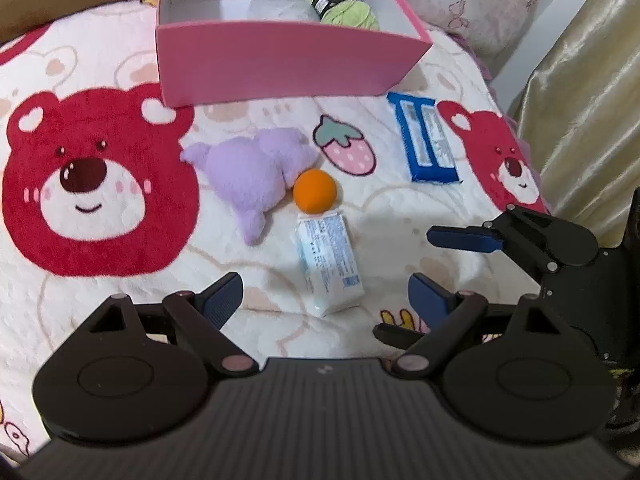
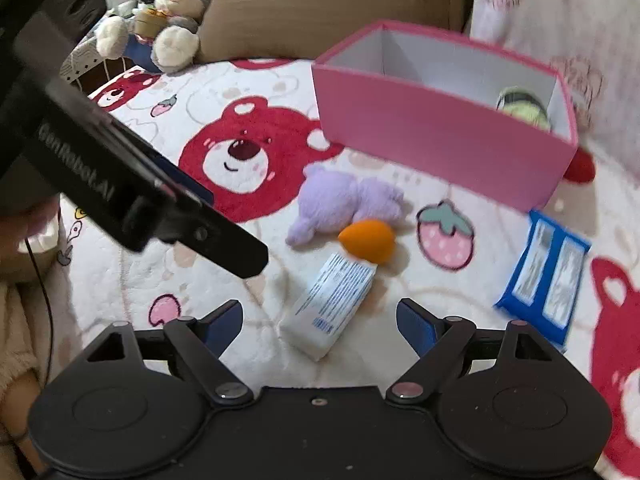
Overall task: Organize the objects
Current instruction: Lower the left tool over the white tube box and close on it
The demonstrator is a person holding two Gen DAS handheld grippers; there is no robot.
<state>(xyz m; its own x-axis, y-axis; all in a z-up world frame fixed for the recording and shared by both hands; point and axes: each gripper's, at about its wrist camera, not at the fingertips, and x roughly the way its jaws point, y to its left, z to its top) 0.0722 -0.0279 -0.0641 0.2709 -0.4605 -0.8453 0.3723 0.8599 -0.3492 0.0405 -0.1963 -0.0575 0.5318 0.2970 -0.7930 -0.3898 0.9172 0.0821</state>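
Box: a pink cardboard box [image 1: 276,60] with white inside sits at the far side of the fluffy white bear blanket [image 1: 100,288].
Yarn: a green ball of yarn [image 1: 344,4] lies inside the box.
Toy: a soft purple plush toy [image 1: 248,172] touches an orange egg-shaped sponge [image 1: 315,191].
Packs: a white tissue pack [image 1: 330,268] lies just near the sponge; a blue flat packet [image 1: 426,138] lies apart.
Left gripper [image 1: 326,294]: wide open, holding nothing, above the tissue pack.
Right gripper [image 2: 320,318]: wide open, holding nothing.

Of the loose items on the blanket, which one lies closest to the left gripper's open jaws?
The white tissue pack. It lies right ahead of the left gripper; the orange sponge, purple plush and blue packet all lie farther off.
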